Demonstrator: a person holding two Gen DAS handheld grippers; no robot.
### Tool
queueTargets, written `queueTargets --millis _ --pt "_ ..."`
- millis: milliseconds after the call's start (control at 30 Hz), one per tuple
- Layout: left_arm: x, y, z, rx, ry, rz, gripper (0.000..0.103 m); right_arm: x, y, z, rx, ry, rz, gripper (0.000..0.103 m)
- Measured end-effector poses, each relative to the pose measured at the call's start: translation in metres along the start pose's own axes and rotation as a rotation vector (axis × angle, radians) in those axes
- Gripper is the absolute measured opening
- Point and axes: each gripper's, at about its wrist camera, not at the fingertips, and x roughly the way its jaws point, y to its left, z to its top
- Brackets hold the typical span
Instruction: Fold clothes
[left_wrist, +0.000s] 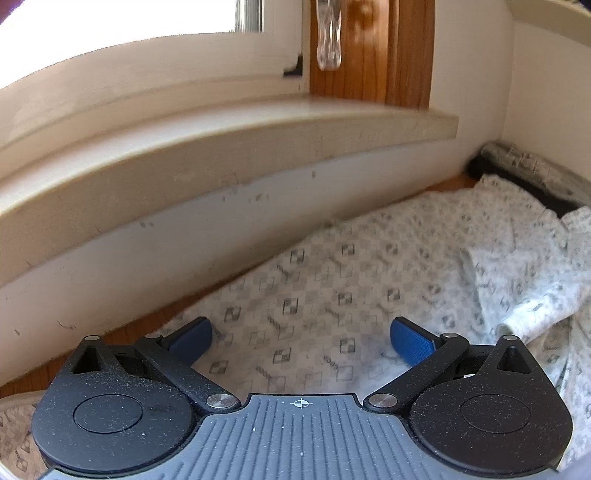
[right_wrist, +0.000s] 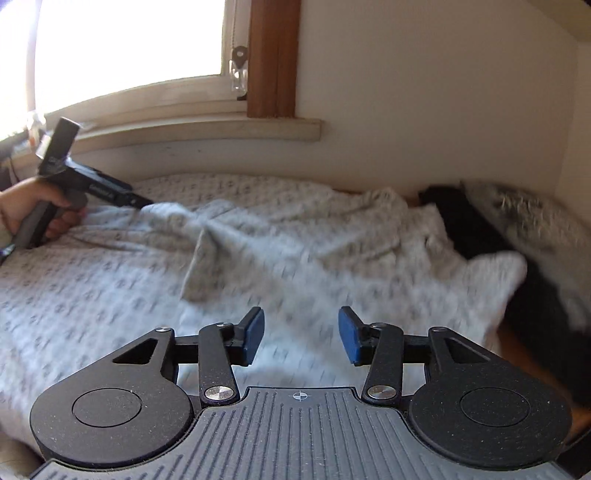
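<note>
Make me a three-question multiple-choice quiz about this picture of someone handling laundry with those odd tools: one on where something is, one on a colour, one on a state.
1. Where does the dark furry item lie?
A. At the far right end of the white patterned garment, near the wall corner
B. On the windowsill
C. Between the pads

2. What colour are the pads on the left hand-held gripper?
A. Red
B. Blue
C. Yellow

3. What state is the right hand-held gripper in?
A. Shut on the garment
B. Shut on nothing
C. Open, holding nothing

Answers: 1 A, the right wrist view shows it past the garment's right edge, by the corner. 2 B, both pads show blue against black arms. 3 C, a wide gap separates its pads and cloth lies beyond, not pinched.
</note>
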Motion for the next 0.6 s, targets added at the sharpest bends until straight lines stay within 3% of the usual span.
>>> queueTargets --millis 33,67,100,200,400,533,600 --pt "-0.003 0.001 0.002 -0.02 0.007 -0.021 0.085 0.001 0.002 -0.005 0.004 -0.005 0.006 0.045" --pt "-0.007 0.002 0.004 -0.041 0.015 -0.043 0.069 0.002 0.004 -0.009 0.005 -0.008 0.01 0.045" --pt "-0.01 0.003 0.006 -0.061 0.022 -0.064 0.062 0.003 0.007 -0.012 -0.001 -0.009 0.008 0.045" --pt "-0.019 -0.003 0.008 -0.14 0.037 -0.13 0.053 0.007 0.009 -0.017 -0.003 -0.023 0.011 0.046" --pt "-0.036 -0.023 0.008 -0.317 0.062 -0.265 0.055 0.008 0.008 -0.019 0.006 -0.058 0.016 0.046" --pt "-0.023 -0.037 -0.003 -0.528 0.108 -0.387 0.058 0.005 0.015 -0.012 -0.015 -0.049 0.049 0.046" --pt "-0.013 -0.045 -0.004 -0.557 0.131 -0.392 0.06 0.0 0.02 -0.009 -0.022 -0.055 0.066 0.046"
